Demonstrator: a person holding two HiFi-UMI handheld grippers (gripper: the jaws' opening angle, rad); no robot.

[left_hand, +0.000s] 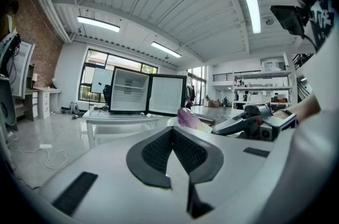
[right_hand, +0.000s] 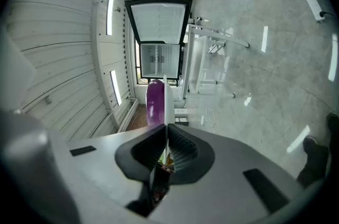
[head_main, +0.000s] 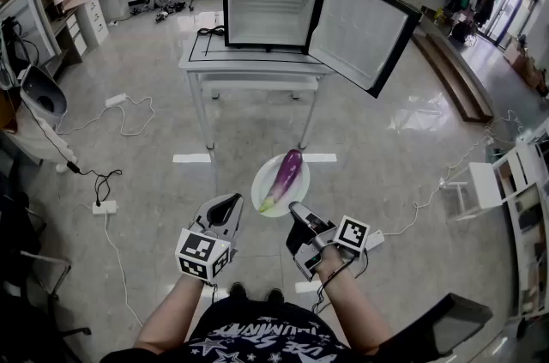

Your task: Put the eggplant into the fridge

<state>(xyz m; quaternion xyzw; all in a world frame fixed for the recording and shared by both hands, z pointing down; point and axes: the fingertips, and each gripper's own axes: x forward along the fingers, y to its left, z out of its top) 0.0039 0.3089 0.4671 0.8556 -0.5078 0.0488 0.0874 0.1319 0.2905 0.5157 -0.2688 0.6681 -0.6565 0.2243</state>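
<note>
Right gripper had pinched the rim of the white plate, so I held the eggplant on it, well short of the open fridge; left gripper was closed, empty.

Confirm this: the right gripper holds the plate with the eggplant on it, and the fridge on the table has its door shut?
Not shut: the head view shows the fridge door swung wide open. The rest holds: the right gripper grips the plate carrying the eggplant.

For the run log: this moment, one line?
right gripper: shut on plate rim; eggplant: on plate; left gripper: shut, empty; fridge: open
</note>
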